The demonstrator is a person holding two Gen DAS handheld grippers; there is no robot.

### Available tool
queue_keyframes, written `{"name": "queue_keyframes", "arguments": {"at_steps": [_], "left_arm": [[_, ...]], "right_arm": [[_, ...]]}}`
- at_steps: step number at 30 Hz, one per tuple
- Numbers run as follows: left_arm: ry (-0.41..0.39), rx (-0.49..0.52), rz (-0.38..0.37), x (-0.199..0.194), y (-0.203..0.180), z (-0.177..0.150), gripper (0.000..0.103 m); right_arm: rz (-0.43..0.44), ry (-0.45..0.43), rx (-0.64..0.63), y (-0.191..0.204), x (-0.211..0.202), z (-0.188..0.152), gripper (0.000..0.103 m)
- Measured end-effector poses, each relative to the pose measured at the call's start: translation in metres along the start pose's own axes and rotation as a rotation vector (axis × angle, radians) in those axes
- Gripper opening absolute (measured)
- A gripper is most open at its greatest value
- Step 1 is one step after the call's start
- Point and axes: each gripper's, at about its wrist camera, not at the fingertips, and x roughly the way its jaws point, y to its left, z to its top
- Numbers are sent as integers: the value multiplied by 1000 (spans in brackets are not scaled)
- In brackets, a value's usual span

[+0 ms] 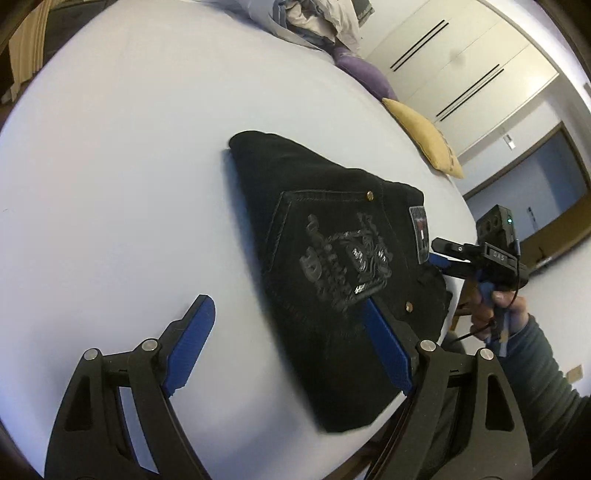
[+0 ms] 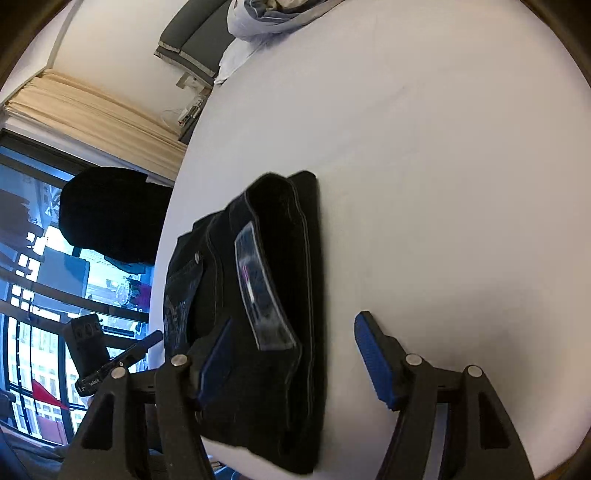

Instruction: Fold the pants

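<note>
- Black pants (image 1: 332, 266) lie folded into a compact stack on the white bed surface (image 1: 110, 184), close to its near edge; back pocket with an embroidered crest (image 1: 343, 262) faces up.
- Left gripper (image 1: 284, 339): jaws spread wide, nothing between them. Its left blue pad (image 1: 192, 343) sits over bare sheet, off the cloth; its right blue pad (image 1: 388, 350) overlaps the near corner of the stack. Whether that pad touches the fabric cannot be told.
- So, in the left wrist view, the near left edge of the stack falls between the left jaws, with most of the garment ahead and to the right.
- Right gripper (image 1: 443, 254), seen from the left wrist camera, is at the waistband side of the stack, beside the woven label (image 1: 419, 229); held by a hand (image 1: 495, 310) in a grey sleeve.
- Right wrist view: right gripper (image 2: 291, 354) has jaws apart, not clamped on anything. The left pad (image 2: 214, 365) sits over the dark fabric, the right pad (image 2: 373, 358) over bare sheet.
- In that view the pants (image 2: 280, 236) show stacked folded layers, with a label (image 2: 262, 291) on top; the stack's right edge runs between the two jaws.
- Left gripper (image 2: 144, 347) shows at the left of the right wrist view, just off the bed edge.
- Far side of bed: yellow cushion (image 1: 424, 136), purple cushion (image 1: 365, 74), heap of clothes (image 1: 317, 18).
</note>
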Motion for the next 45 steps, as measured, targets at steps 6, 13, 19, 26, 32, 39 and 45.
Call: {"name": "queue_keyframes", "arguments": {"at_steps": [6,13,19,26,32,39,45], "left_arm": [[78,-40,-9,33,-2,20,81],[127,-80,-5,54,7,35,42],[124,-66,22,51,2,36,29],[67,-72,4,23,-4,44,19],[-54,-63,40,-33,12,75,18],[-131,-8,147,-67,48,139,19],[-117,-25,194,-55,100,182,19]], "right_arm": [[-14,55,-19,8,18,10,69],[-96,115,-75,28,42,18,47],[-212,88,-199,64,35,12,26],[-225,11,-309,116,8,21,18],[-180,-35,-391,161,11,50,17],[-122,-45,-382,186,65,122,17],[-124,-16,-373,189,122,165,17]]}}
